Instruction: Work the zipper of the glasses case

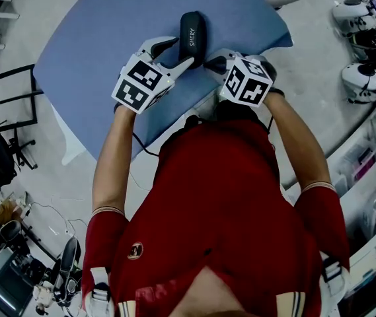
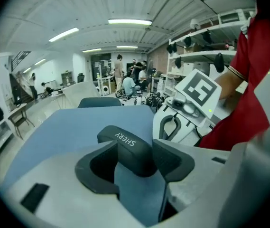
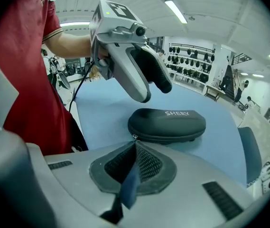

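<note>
Slippage is judged the chief risk; the glasses case [image 1: 192, 37] lies on the blue mat [image 1: 102, 51] at 12 o'clock from the person, with its long axis running 12 to 6, and it is clamped by nothing. The left gripper [image 1: 178, 53] is brought in from 8 o'clock with its jaws held apart; the near end of the case is framed between them, but no pressure on it can be seen. The right gripper [image 1: 213, 63] is brought in from 4 o'clock with its jaws pressed together on nothing; the zipper pull [image 3: 134, 137] is seen just beyond their tips.

If the closed right jaws are pushed forward, the unheld case is likely to be shoved across the mat toward 12 o'clock; the small pull could also be missed or knocked flat against the seam. If the left jaws are closed on the rounded end, the case may be squeezed out from between them, since little flat surface is offered there.

The pull and the zipper seam are shown only in the right gripper view; there, too, the left gripper is seen hanging just above the lid with a gap under its tips. That gap cannot be read in the left gripper view, where the case seems lodged between the pads; the approach directions of both grippers are given only by the head view.
</note>
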Tool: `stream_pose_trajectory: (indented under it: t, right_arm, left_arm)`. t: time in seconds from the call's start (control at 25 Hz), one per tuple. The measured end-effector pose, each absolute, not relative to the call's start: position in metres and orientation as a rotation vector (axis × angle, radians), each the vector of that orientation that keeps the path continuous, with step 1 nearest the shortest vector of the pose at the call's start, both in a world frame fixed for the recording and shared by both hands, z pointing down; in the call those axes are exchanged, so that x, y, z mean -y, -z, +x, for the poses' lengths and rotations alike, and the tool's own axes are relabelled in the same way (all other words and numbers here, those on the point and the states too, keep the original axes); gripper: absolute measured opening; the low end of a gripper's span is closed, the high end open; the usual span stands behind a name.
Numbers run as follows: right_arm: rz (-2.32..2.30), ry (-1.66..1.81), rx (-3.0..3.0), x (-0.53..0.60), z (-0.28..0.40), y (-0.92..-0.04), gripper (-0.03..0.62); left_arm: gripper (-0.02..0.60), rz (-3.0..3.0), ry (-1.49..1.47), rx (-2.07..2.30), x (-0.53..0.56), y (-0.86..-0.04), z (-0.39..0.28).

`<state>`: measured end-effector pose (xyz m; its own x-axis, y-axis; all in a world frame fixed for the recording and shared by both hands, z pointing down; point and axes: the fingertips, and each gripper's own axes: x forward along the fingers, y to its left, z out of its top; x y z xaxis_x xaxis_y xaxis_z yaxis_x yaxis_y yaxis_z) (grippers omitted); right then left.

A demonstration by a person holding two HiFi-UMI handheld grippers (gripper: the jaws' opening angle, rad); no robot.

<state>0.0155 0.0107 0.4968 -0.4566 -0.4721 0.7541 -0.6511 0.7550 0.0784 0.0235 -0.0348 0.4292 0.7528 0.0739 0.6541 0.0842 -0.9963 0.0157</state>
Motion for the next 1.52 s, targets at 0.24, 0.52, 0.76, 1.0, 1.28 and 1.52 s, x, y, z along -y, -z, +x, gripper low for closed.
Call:
stream_pose_trajectory:
  t: [0.24, 0.52, 0.76, 1.0, 1.28, 1.52]
  right_arm:
    - [0.838, -0.273, 2.107, -0.018, 0.046, -0.496, -0.002]
    - [0.817, -0.252, 2.096, -0.018, 0.071, -0.496, -0.002]
    - [0.841, -0.255, 2.087, -0.017, 0.091, -0.495, -0.002]
    - [0.815, -0.239, 2.079, -0.012, 0.108, -0.496, -0.002]
    - [0.782, -0.221, 2.078, -0.002, 0.123, -0.497, -0.002]
    - [0.763, -0.217, 2.061, -0.002, 0.134, -0.503, -0.002]
  left_arm:
    - [0.210, -2.589, 1.059, 0.458, 0.016, -0.428, 0.035]
    - [0.210, -2.200, 1.056, 0.640, 0.019, -0.437, 0.054]
    - [0.210, -2.020, 1.044, 0.799, 0.016, -0.448, 0.068]
    - [0.210, -1.869, 1.062, 0.915, 0.024, -0.456, 0.083]
    - [0.210, -1.796, 1.115, 1.034, 0.035, -0.465, 0.097]
    - [0.210, -1.813, 1.159, 1.115, 0.035, -0.473, 0.109]
